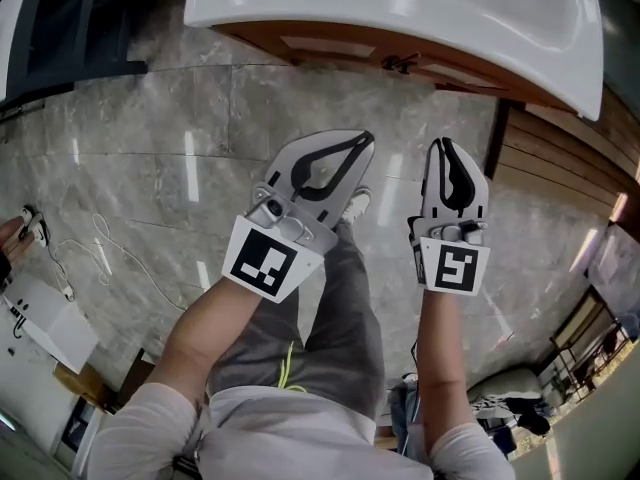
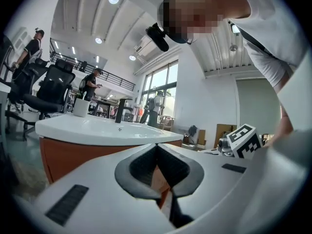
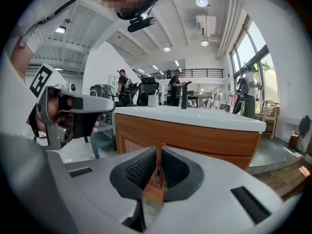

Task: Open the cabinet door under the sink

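The cabinet door (image 1: 318,45) is closed and sits at the top of the head view, brown wood directly under the white sink (image 1: 400,3). It carries a dark handle (image 1: 400,64). Both grippers point toward it but stay apart from it, above the marble floor (image 1: 150,148). The right gripper (image 1: 441,144) has its fingers pressed together on nothing. The left gripper (image 1: 366,137) is the same.
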The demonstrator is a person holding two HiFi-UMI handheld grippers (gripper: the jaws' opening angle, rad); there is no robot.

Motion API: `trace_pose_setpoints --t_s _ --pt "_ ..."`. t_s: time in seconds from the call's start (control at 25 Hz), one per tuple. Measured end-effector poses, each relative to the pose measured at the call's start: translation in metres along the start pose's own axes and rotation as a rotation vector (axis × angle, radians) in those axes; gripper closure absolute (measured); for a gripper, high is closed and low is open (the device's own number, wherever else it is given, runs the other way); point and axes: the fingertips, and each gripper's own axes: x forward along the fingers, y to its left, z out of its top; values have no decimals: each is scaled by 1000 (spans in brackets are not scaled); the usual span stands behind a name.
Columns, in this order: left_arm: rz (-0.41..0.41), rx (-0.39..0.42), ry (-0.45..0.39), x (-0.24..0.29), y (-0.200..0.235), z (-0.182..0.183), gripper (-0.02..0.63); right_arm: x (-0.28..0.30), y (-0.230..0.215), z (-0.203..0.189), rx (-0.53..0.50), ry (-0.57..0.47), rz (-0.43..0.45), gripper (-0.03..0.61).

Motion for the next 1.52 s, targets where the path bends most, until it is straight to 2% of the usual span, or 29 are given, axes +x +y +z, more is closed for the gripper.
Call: trace_pose_setpoints --t_s 0.28,0.6,1.08,1.24,1.52 --pt "7 -14 17 16 10 -48 595 44 -6 -61 -28 32 28 543" --pt "26 -30 17 25 21 -95 595 83 -6 -105 -59 29 38 541" --pt "37 -33 -4 48 38 -137 595 119 -9 -141 -99 30 51 522" --pt "40 -42 0 52 40 -148 595 131 -12 -153 -106 47 53 479" --pt "43 -49 15 52 51 -169 595 159 -15 -175 -108 86 35 456"
